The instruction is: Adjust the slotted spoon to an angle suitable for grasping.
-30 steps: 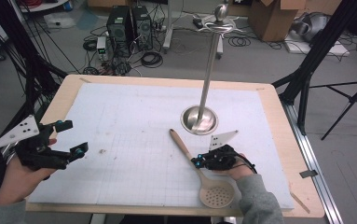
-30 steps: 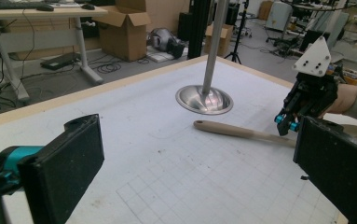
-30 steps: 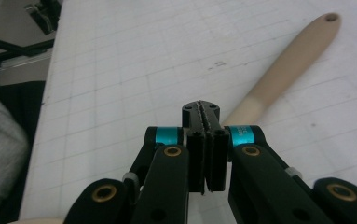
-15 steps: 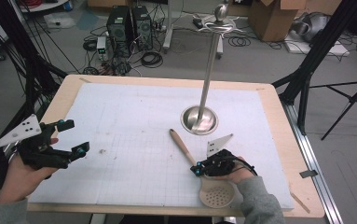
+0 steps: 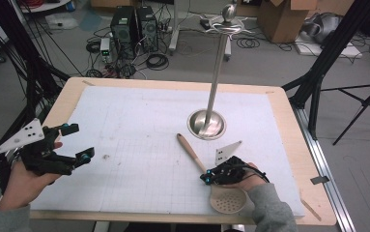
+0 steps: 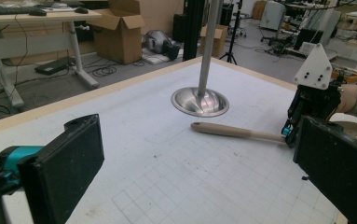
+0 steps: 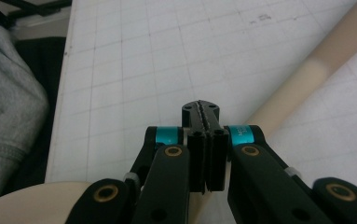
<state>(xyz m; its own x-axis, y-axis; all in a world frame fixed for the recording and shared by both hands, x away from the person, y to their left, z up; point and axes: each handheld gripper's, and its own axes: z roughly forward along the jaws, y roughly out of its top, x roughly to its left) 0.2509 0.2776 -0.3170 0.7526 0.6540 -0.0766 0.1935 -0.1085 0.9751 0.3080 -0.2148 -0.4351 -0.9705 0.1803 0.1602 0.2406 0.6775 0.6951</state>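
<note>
A beige slotted spoon [image 5: 228, 198] lies on the white grid mat, its handle [image 5: 191, 151] pointing toward the metal stand. My right gripper [image 5: 206, 179] sits low over the spoon's neck. In the right gripper view its jaws [image 7: 201, 112] are pressed together with nothing between them, the handle [image 7: 325, 60] running off beneath them to the upper right. My left gripper [image 5: 80, 141] hovers at the mat's left edge, wide open and holding nothing. In the left gripper view [image 6: 199, 172] it faces the spoon handle [image 6: 236, 131] and the right gripper [image 6: 290, 133].
A tall metal stand with a round base [image 5: 206, 123] rises at the middle-right of the mat, a hook crown at its top [image 5: 228, 21]. The wooden table rim [image 5: 289, 121] frames the mat. Computer towers, cables and boxes stand on the floor beyond.
My right gripper has slid a little toward the near edge along the spoon's neck. The left gripper has barely drifted.
</note>
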